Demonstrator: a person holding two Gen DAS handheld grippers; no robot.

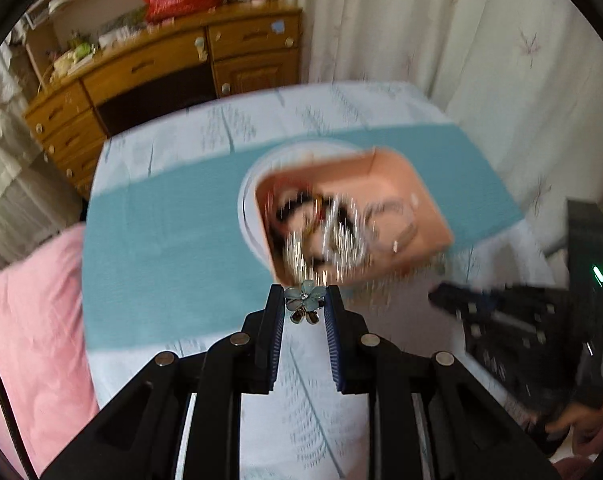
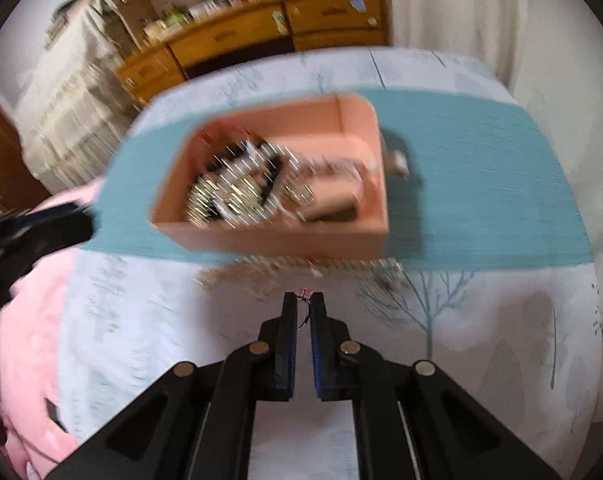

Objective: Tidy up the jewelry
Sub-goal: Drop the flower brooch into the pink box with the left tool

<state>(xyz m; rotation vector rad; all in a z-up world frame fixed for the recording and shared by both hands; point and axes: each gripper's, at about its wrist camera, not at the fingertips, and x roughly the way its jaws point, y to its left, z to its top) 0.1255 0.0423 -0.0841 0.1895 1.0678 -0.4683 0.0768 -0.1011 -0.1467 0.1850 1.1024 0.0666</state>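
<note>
Jewelry fills the pink tray (image 1: 397, 184) ahead of us in the left wrist view, a blurred glittering tangle of chains and dark pieces. Our left gripper (image 1: 304, 300) pinches a small flower earring (image 1: 304, 298) between its ribbed blue pads, pale blue enamel petals above, a gold petal cluster hanging below. The hold is only at the tips, so we judge the smooth enamel could slip out and drop onto the bed if we swing too fast. The tray looks like soft matte card or foam with rounded corners and sits on a teal mat (image 1: 149, 252) with a fine ribbed weave. At the right edge our right gripper (image 1: 445, 298) shows as a dark blur.

From the right wrist view, our right gripper (image 2: 304, 300) is pressed together on a tiny pink piece (image 2: 304, 291) with a thin dark wire trailing between the jaws; what it is we cannot tell. A loose sparkling chain (image 2: 301, 268) lies on the white tree-printed sheet (image 2: 481, 340), just in front of the tray (image 2: 261, 236). We think the wire could snag that chain and drag it along.
</note>
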